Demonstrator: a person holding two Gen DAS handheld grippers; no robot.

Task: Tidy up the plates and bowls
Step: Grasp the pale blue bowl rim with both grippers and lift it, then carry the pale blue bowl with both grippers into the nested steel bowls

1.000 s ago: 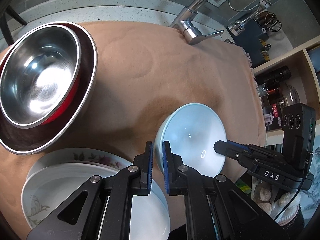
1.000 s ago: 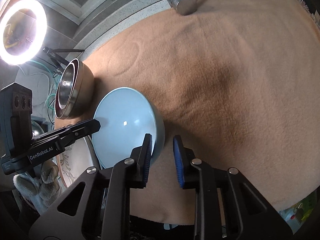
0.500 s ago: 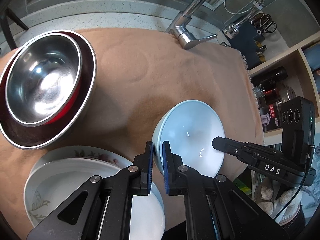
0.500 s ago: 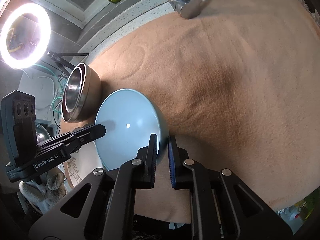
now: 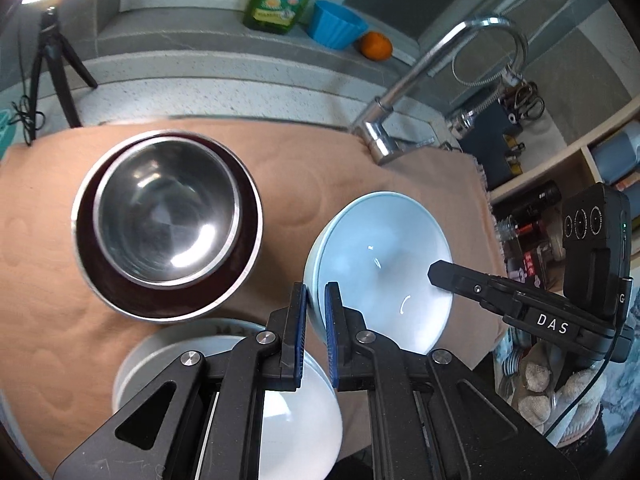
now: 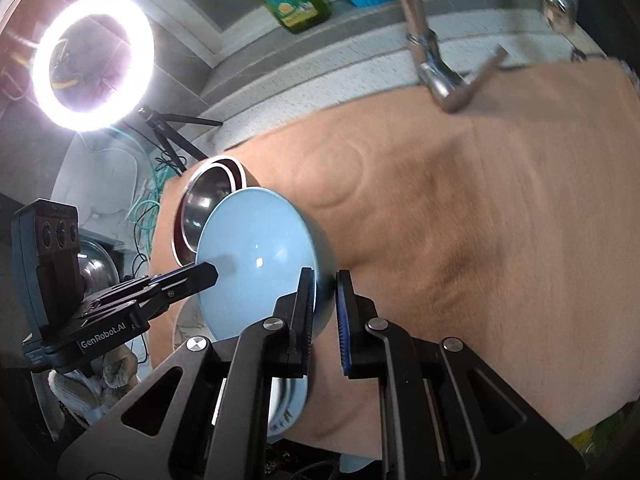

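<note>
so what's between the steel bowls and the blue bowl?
Only bare tan cloth, seen best in the left wrist view. The nested steel bowls sit apart from the light blue bowl, which the left gripper and right gripper clamp by opposite rims.

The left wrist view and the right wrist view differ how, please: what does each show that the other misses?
Only the left wrist view shows the shelves and looks into the steel bowl. Only the right wrist view shows the ring light. Both show the light blue bowl, its rim gripped on opposite sides by the left gripper and right gripper, the stacked plates and the faucet.
</note>
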